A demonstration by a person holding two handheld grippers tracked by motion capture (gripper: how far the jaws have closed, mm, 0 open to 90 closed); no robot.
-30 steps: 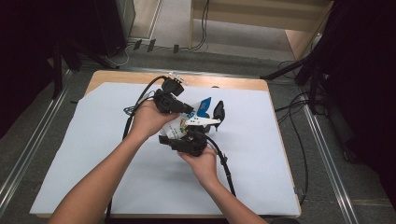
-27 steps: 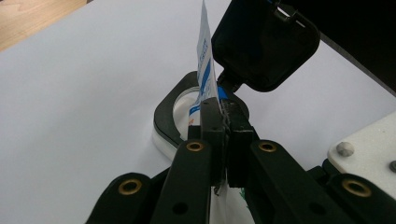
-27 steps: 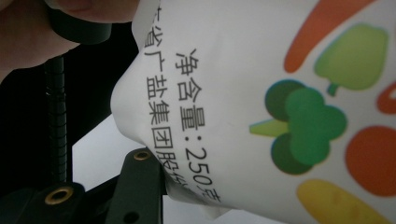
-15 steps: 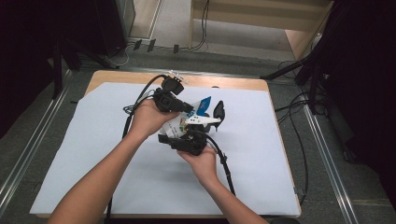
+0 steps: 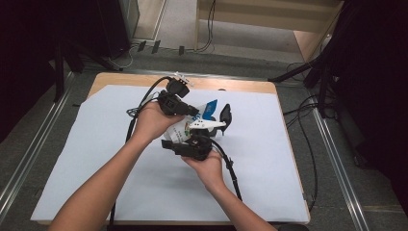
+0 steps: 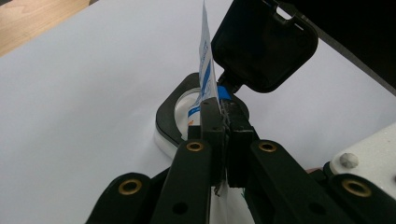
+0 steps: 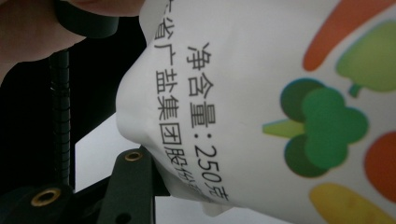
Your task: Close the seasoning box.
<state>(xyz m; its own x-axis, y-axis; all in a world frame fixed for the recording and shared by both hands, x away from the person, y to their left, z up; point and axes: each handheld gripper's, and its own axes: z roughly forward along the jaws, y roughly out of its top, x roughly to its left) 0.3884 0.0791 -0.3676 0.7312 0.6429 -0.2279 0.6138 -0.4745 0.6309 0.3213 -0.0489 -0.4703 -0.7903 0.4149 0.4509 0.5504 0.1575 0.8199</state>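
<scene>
The left tongs (image 6: 219, 112) are clamped shut on the thin top edge of a white bag (image 6: 205, 60), which stands on edge and runs away from the jaws, its blue-printed strip uppermost. Straight beyond and below that edge sits a round white container (image 6: 180, 123) with a black rim and a black lid (image 6: 264, 44) hinged up open; so the bag's mouth lies just above and short of the opening, and the coming pour turns on tipping the bag's long axis toward it.

In the high view the bag (image 5: 185, 129) hangs between both hands over the middle of the table (image 5: 86, 159), with the container (image 5: 224, 115) just beyond it, nearer the left tongs (image 5: 195, 110). The right tongs (image 5: 180, 143) come under the bag's body. Their jaws have just been opening a little, with the bag's bulging printed side (image 7: 261, 93) between them; whether the pads press on it I cannot tell.
</scene>
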